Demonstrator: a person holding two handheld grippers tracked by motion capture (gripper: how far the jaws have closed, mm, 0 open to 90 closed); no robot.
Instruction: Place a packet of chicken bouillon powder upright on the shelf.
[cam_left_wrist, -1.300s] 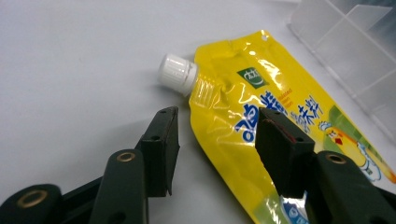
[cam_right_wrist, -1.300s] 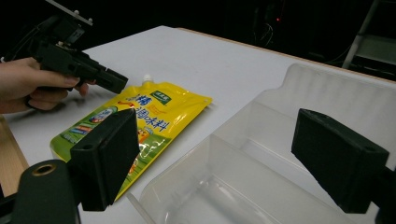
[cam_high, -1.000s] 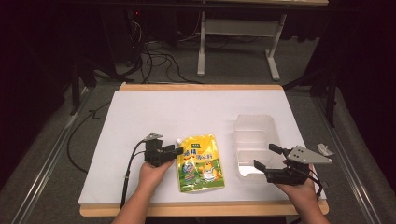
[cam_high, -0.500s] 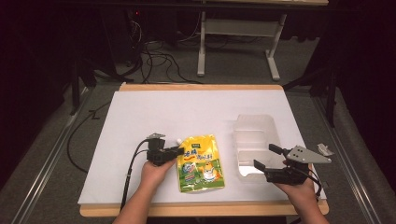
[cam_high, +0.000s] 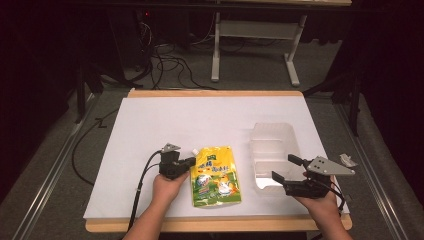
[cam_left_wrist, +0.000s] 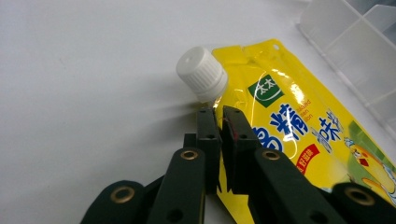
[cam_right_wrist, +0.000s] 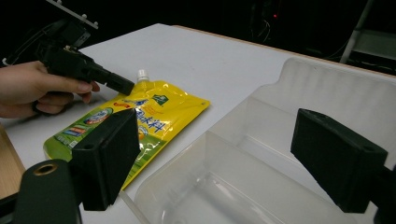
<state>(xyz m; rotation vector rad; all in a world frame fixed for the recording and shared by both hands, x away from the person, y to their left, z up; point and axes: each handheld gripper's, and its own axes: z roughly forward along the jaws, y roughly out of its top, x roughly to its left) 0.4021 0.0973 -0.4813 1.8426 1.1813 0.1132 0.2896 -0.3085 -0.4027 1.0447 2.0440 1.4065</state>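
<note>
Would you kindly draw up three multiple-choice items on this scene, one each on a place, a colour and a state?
1. Where does the clear bin lie relative to the pouch in the high view?
A. To its right
B. To its left
C. On top of it

2. What colour is the pouch's cap?
A. Red
B. White
C. Black

3. How does the left gripper stand?
A. Wide open above the bin
B. Lying loose on the table
C. Shut on the pouch's edge

Answers: 1 A, the bin sits right of the pouch. 2 B, the ribbed cap is white. 3 C, its jaws pinch the yellow edge just below the cap.
</note>
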